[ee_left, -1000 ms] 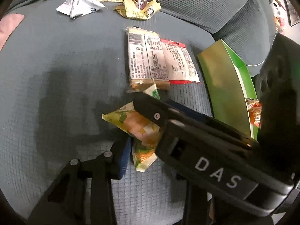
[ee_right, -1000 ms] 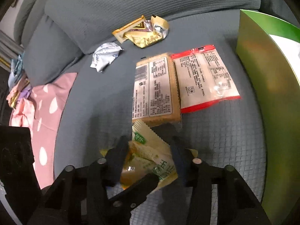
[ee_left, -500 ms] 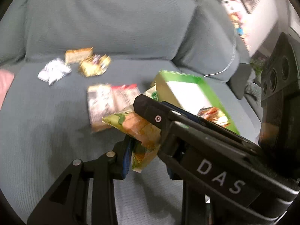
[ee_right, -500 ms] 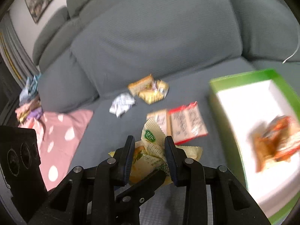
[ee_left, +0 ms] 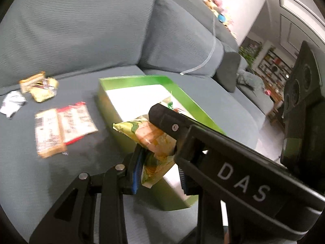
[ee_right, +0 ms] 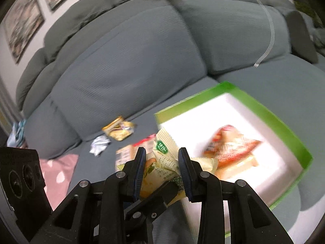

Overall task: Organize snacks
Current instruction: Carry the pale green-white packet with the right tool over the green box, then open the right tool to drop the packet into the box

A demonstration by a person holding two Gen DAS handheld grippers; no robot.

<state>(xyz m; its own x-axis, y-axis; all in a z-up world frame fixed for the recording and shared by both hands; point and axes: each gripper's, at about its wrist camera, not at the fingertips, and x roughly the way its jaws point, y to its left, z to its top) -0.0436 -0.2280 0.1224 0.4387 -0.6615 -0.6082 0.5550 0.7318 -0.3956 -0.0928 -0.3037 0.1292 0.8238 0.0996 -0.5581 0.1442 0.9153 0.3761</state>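
A yellow-green snack packet [ee_left: 154,142] is held off the sofa seat [ee_left: 50,174] by both grippers at once. The left gripper [ee_left: 158,172] is clamped on the packet's lower part, its blue-padded fingers [ee_left: 136,174] pressed against the wrapper. The right gripper [ee_right: 162,168] is clamped on the same packet's upper, crinkled end; its jaws have just been closing, with the wrapper between them.

The packet is seen above the near edge of the green box [ee_right: 264,111], over the wall that faces the loose snacks. One orange-red packet [ee_right: 233,148] is already lying on the box's white floor, toward its near right corner. Two flat packets, a tan one [ee_left: 47,132] and a red-edged one [ee_left: 76,122], are lying side by side on the seat just left of the box. Crumpled gold wrappers [ee_left: 39,86] and a white wrapper [ee_left: 12,103] are lying near the seat's back edge, well apart from the box.

The step in hand is judged to be the carry of the packet to the box. For the next move, the packet would need to be brought clear of the box wall and over the white floor, lowered, and both pairs of fingers opened together. If only one is released, the packet is likely to swing or snag on the wall.
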